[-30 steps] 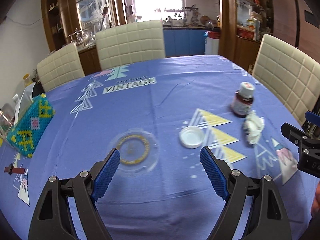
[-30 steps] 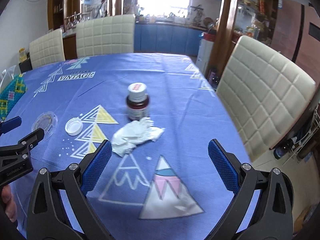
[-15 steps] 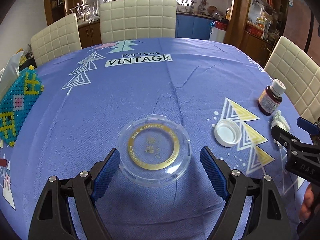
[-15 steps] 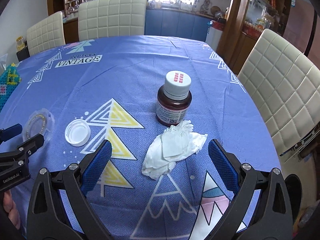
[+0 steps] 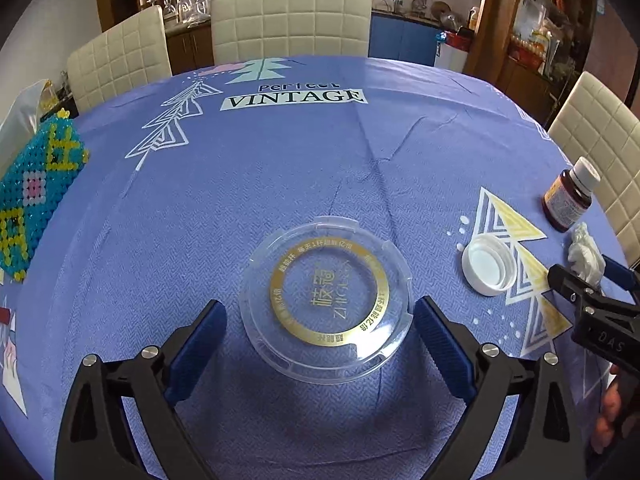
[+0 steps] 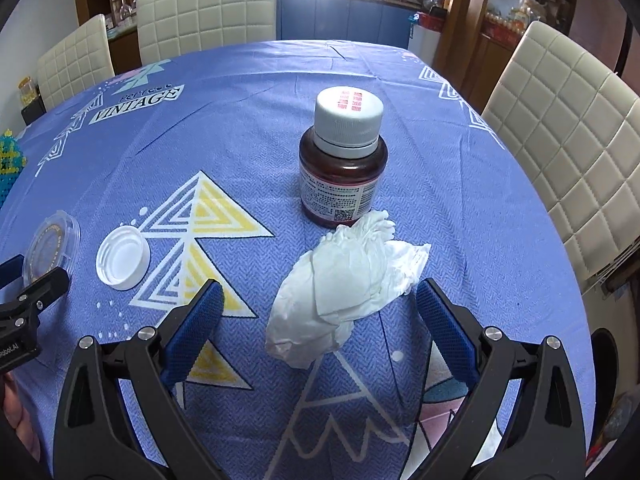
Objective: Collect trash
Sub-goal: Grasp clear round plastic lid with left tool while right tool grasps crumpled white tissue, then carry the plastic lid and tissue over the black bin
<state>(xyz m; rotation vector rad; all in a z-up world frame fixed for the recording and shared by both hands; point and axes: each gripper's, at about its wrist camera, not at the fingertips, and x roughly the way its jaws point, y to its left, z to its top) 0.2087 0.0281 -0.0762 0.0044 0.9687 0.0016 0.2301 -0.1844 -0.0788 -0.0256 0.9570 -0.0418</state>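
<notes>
A clear round plastic lid [image 5: 326, 298] with a gold ring lies flat on the blue tablecloth. My left gripper [image 5: 320, 320] straddles it with jaws still opening, and the blue pads stand clear of its rim on both sides. A crumpled white tissue [image 6: 348, 280] lies in front of a brown pill bottle [image 6: 343, 164] with a white cap. My right gripper [image 6: 318, 304] is open around the tissue's near end without pressing it. A white screw cap [image 6: 123, 258] [image 5: 489, 266] rests upside down between lid and tissue.
A beaded teal and yellow box [image 5: 34, 196] sits at the table's left edge. Cream padded chairs [image 6: 568, 128] ring the table, and its right edge [image 6: 560, 264] drops off close to the tissue. A person's hand [image 5: 612, 408] shows at the right gripper.
Both grippers came forward and down. The clear lid now sits between the left pads, which spread slightly wider. The tissue moved from ahead of the right gripper to between its pads.
</notes>
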